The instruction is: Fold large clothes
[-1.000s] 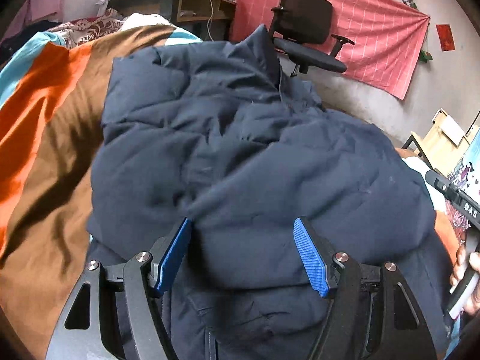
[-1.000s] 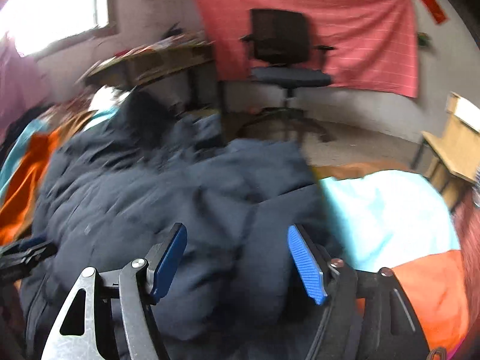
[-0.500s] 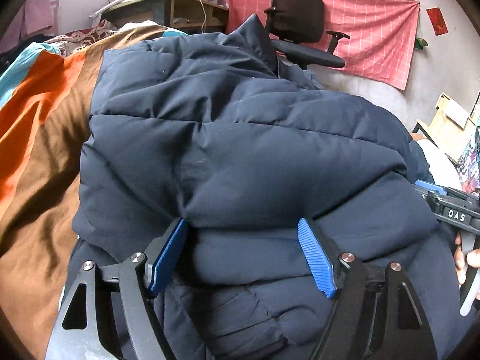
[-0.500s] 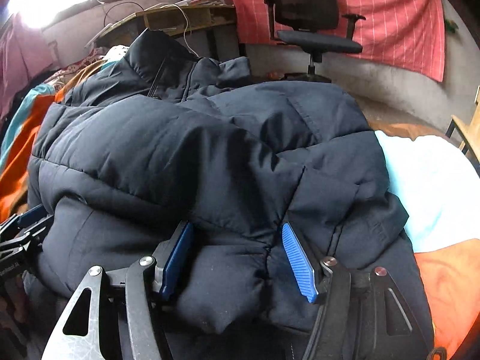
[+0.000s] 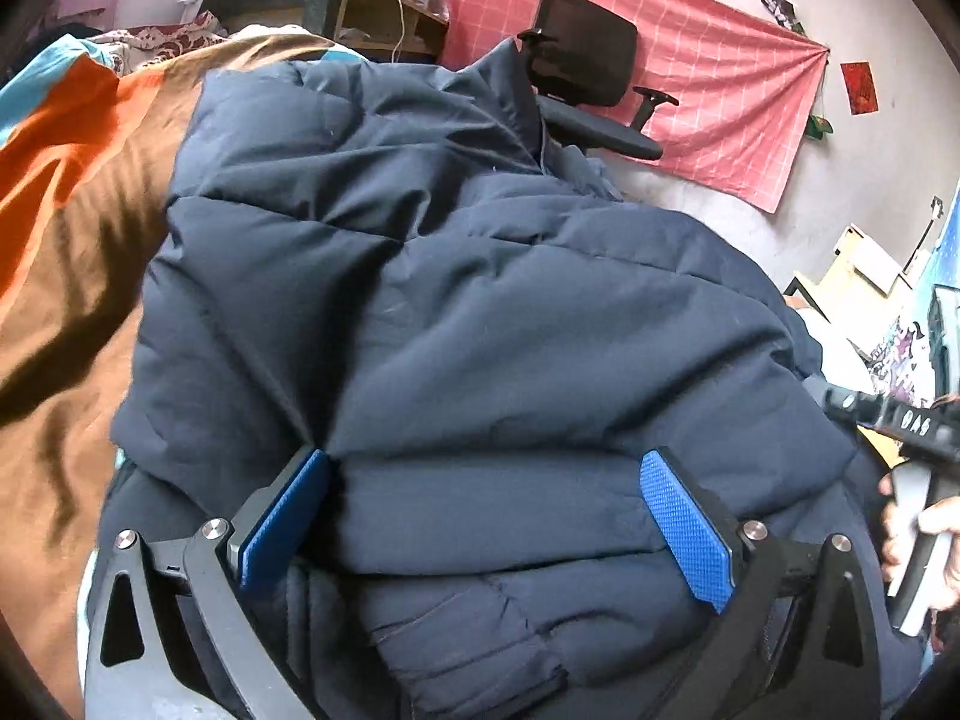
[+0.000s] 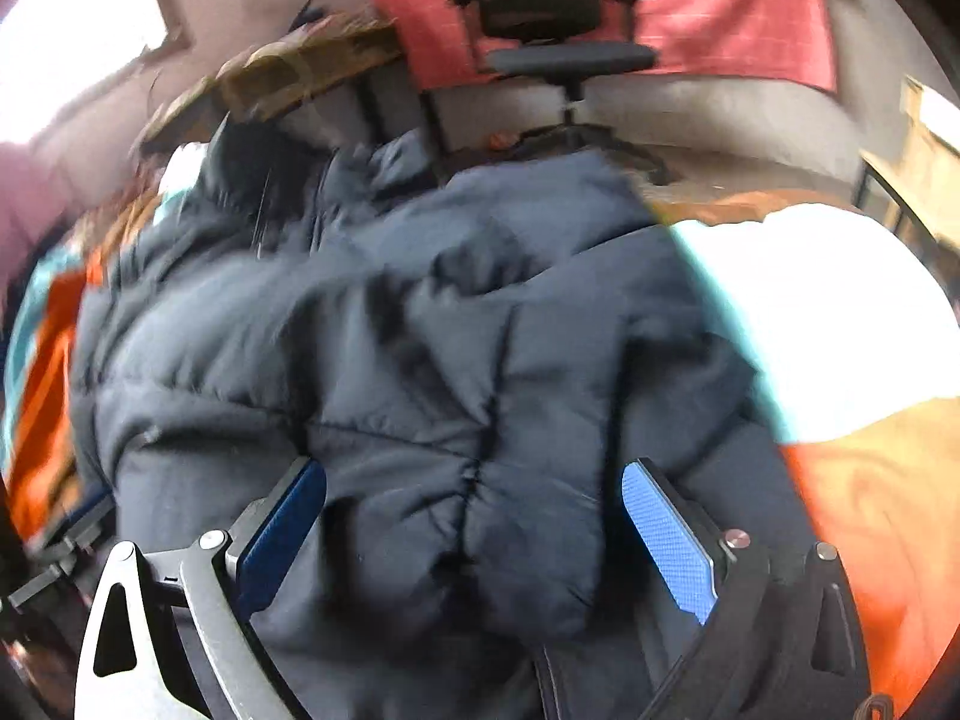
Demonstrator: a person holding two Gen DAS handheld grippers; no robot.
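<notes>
- While both cameras look across it, a bed cover in orange, brown and pale teal blocks fills the ground of each view; it lies under everything else.
- Navy puffer jacket sits on the cover, bulked up in a folded heap, its collar standing at the far end toward the office chair.
- From the right wrist view the same jacket shows motion blur; the white-teal block of cover lies just beside its right edge.
- Pink checked cloth hangs on the far wall.
- Black office chair stands in front of that cloth, beyond the jacket's collar.
- Wooden desk stands at the far left, a white cable trailing over its edge.
- Left gripper: blue pads spread wide, a thick roll of the jacket's near fold lying between them. Pads touch the fabric at either side; no pinch.
- Right gripper: blue pads likewise spread, a puffed bulge of jacket between them, not squeezed.
- Seen from the left wrist view at the right edge, a hand wraps the handle of the other gripper, just beside the jacket's side.
</notes>
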